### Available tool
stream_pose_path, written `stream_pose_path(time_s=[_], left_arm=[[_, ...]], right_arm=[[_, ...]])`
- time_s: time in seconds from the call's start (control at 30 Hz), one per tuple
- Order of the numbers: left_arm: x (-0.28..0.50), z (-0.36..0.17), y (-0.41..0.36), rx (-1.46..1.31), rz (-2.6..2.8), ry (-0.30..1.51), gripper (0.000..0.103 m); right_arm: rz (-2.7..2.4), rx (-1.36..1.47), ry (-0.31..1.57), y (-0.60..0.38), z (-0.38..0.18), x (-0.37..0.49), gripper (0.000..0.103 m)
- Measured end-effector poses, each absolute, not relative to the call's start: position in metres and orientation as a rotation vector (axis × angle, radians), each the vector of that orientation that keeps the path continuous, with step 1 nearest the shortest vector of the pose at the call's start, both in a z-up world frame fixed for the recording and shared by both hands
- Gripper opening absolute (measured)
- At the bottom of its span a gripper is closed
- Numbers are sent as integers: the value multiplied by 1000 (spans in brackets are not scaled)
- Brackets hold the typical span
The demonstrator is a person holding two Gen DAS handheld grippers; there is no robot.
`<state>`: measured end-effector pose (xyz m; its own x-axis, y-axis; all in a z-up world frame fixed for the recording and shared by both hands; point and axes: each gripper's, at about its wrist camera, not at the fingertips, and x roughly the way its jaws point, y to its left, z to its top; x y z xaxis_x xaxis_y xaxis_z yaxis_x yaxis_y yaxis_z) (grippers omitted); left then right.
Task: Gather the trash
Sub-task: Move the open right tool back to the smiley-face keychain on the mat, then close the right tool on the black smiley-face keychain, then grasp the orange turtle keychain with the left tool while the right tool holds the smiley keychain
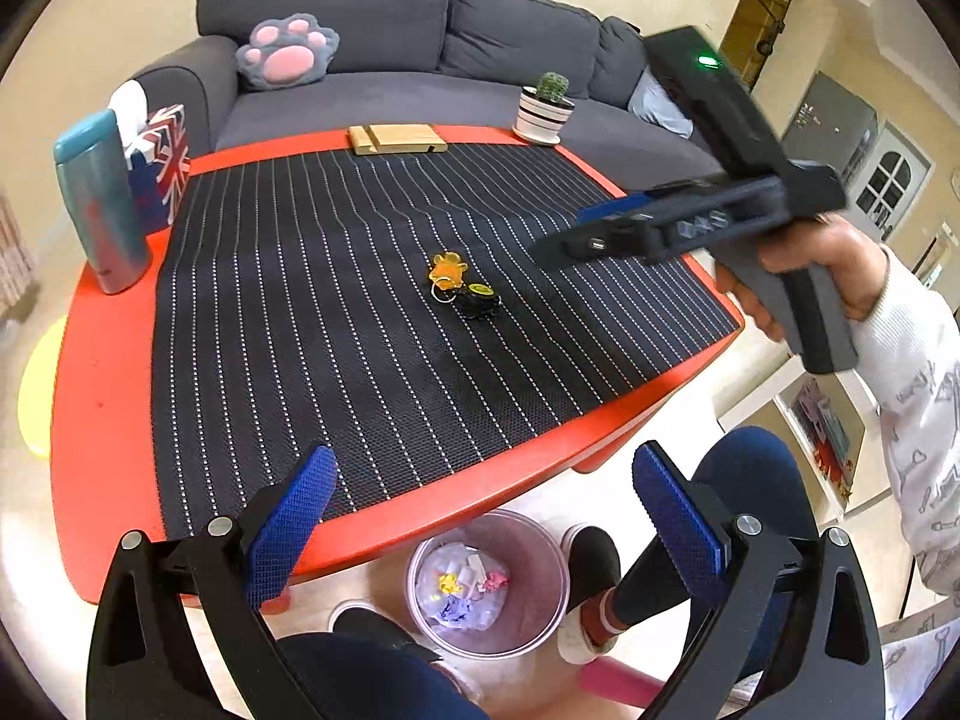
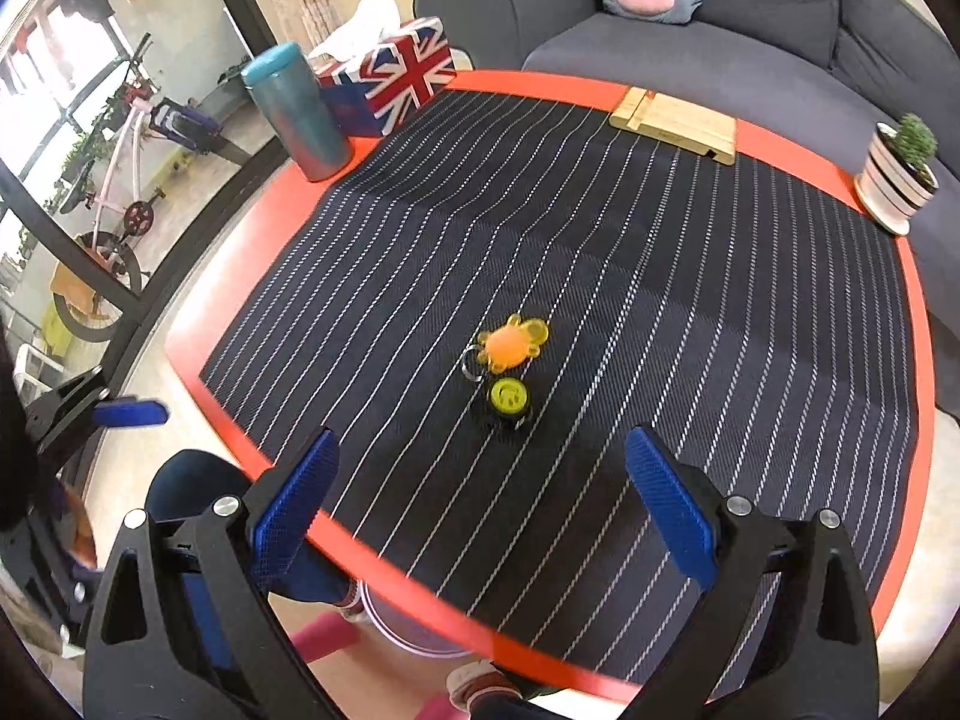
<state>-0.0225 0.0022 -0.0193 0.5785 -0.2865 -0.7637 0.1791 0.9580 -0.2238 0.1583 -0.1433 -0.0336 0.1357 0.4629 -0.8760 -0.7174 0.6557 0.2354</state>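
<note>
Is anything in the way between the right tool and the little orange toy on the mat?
No. The right tool is open, and only bare striped mat lies between it and the orange toy. A small yellow-topped thing sits just in front of the toy, touching it.

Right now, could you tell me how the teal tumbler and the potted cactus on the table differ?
The teal tumbler is tall, plain and lidded; the potted cactus is short, its white pot banded with dark stripes and open at the top, with the green plant showing. The tumbler stands at one far corner beside the Union Jack tissue box; the cactus stands alone at the other. Both sit upright on the red table edge, off the striped mat.
</note>
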Motion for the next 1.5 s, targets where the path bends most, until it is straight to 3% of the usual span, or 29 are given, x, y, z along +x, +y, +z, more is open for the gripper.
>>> stream_pose_path(time_s=[0.23,0.53,0.77,0.9,1.0,1.5], left_arm=[[-23,-21,8,-136,-263,919,95],[-25,-22,16,-152,-249,918,95],[-24,-25,17,-158,-250,924,95],[-23,-27,17,-162,-255,925,95],[-23,-27,17,-162,-258,925,95],[1,-19,9,-133,-267,896,95]], right_arm=[[861,-303,1251,-114,-60,181,92],[828,-332,1368,-92,-95,196,65],[825,-345,1384,-87,-104,196,51],[816,-359,1382,-86,-105,195,33],[812,-383,1375,-85,-105,194,24],[817,-295,1296,-108,-78,188,25]])
